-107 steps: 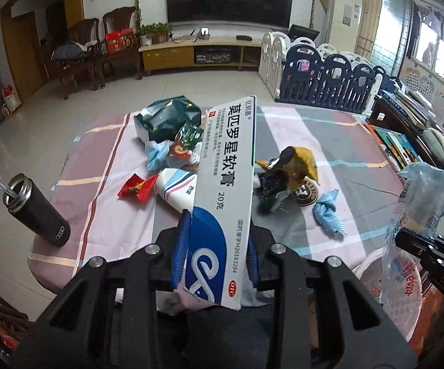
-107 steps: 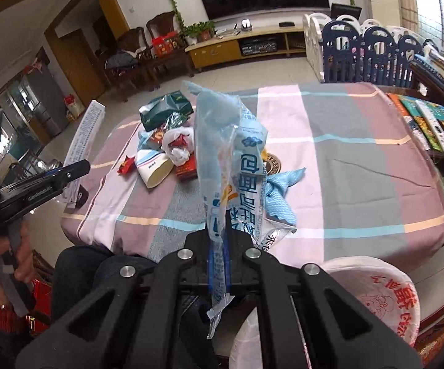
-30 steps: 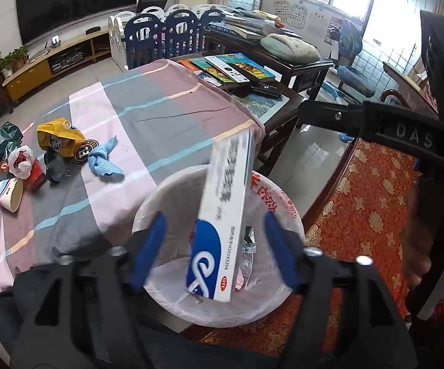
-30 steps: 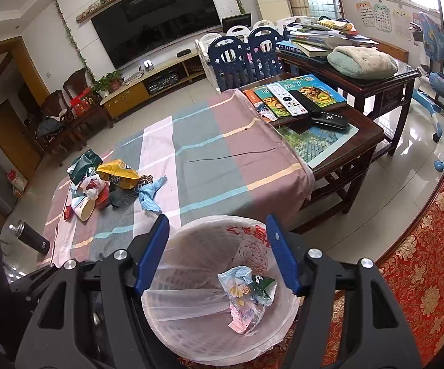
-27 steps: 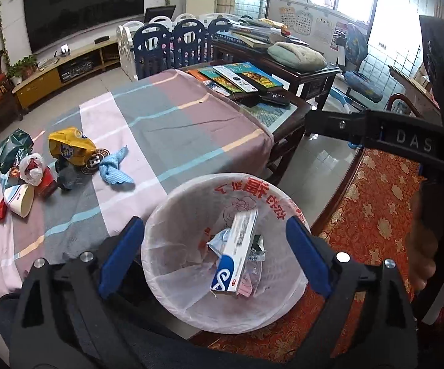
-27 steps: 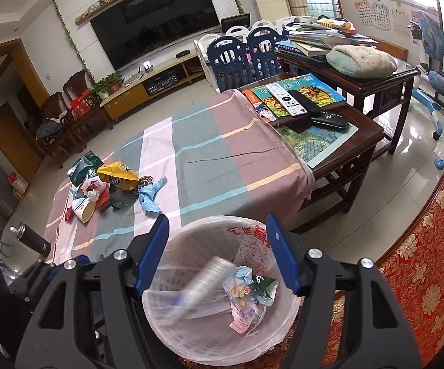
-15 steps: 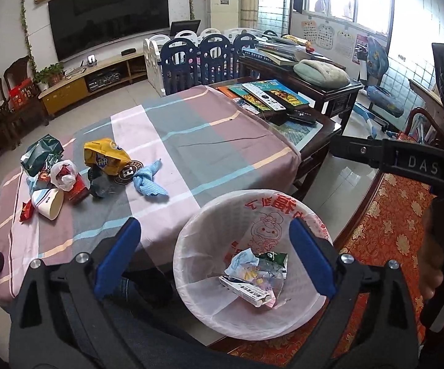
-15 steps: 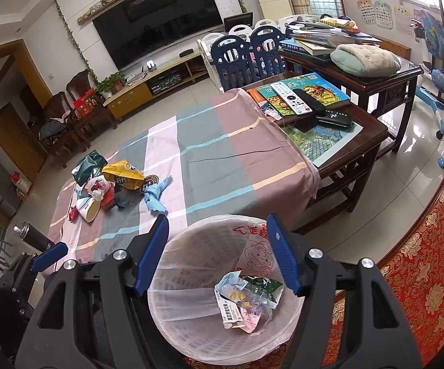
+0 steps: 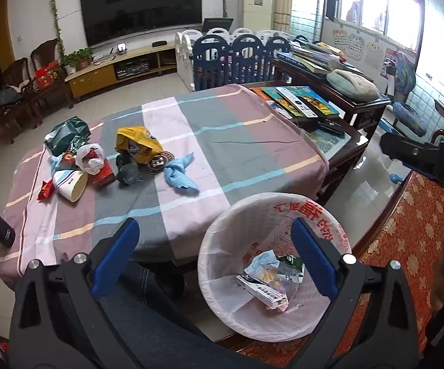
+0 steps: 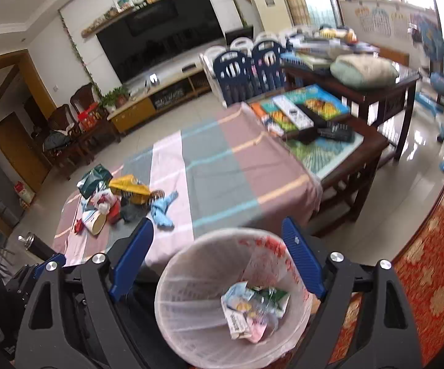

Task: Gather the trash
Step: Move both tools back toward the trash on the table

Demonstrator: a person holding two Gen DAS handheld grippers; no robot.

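Bright daylight from right-hand windows (image 9: 385,9), blown out; floor glare; fisheye-bent edges; right wrist view motion-blurred.

One lined trash bin (image 9: 329,218) holds one medicine box (image 9: 260,290) and a few crumpled wrappers. On one table (image 9: 237,141): one paper cup (image 9: 69,181), one yellow bag (image 9: 137,144), one blue cloth (image 9: 178,173), one green bag (image 9: 66,135). Two empty grippers.

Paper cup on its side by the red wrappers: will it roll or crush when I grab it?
The paper cup lies on its side, so a nudge would probably roll it in a curve. It looks thin-walled and light, so a hard squeeze likely crushes it. The red box beside it may block rolling that way.
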